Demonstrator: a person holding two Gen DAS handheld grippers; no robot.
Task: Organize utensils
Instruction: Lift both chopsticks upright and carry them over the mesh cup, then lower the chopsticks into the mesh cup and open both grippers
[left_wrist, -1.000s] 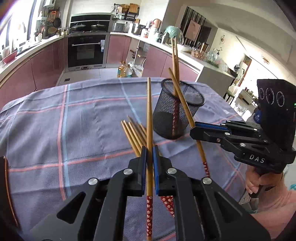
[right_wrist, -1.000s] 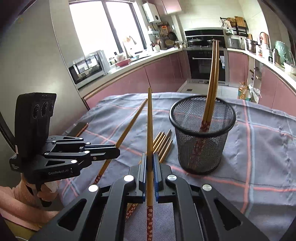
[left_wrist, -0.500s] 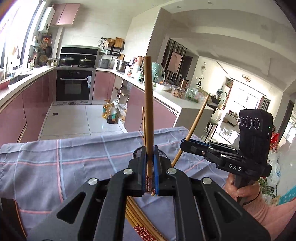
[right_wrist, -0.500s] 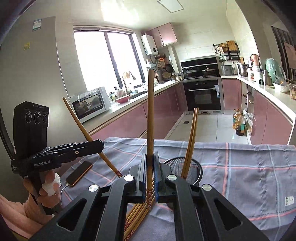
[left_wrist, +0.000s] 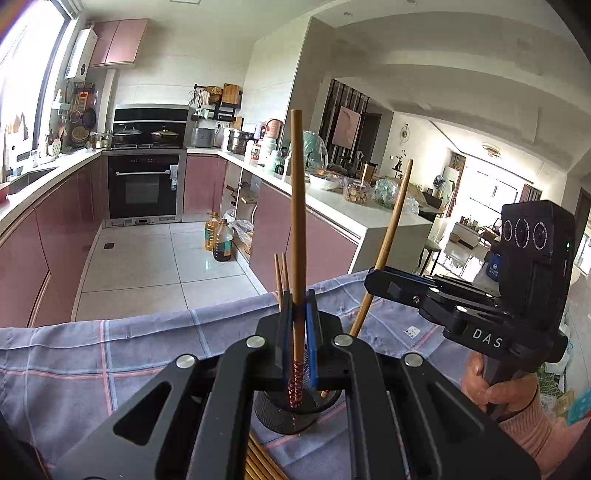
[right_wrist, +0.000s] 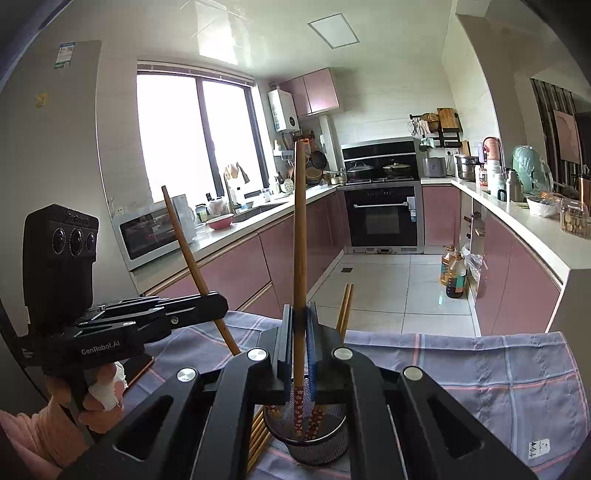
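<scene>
Left gripper (left_wrist: 298, 325): jaws narrowed tight on one wooden chopstick (left_wrist: 296, 206), held near upright, patterned lower end pointing down into the black mesh holder (left_wrist: 295, 417) directly under the fingers. From the right wrist view the same gripper appears at far left, its chopstick slanting up and to the left above the fingers. Loose chopsticks (right_wrist: 258, 439) lie flat on the blue plaid tablecloth (left_wrist: 92, 369) just left of the holder; count uncertain, since the gripper body covers most of the bundle. Two chopsticks (right_wrist: 345, 310) already stand in the holder, tops leaning slightly right, red flowered ends at the bottom of the mesh. Right gripper (right_wrist: 298, 328): jaws likewise closed narrow on a second chopstick (right_wrist: 300, 229), vertical, its patterned tip inside the holder's rim. In the left wrist view this gripper sits at right, its stick tilted up to the right. Both grippers are close together above the holder, not touching.
</scene>
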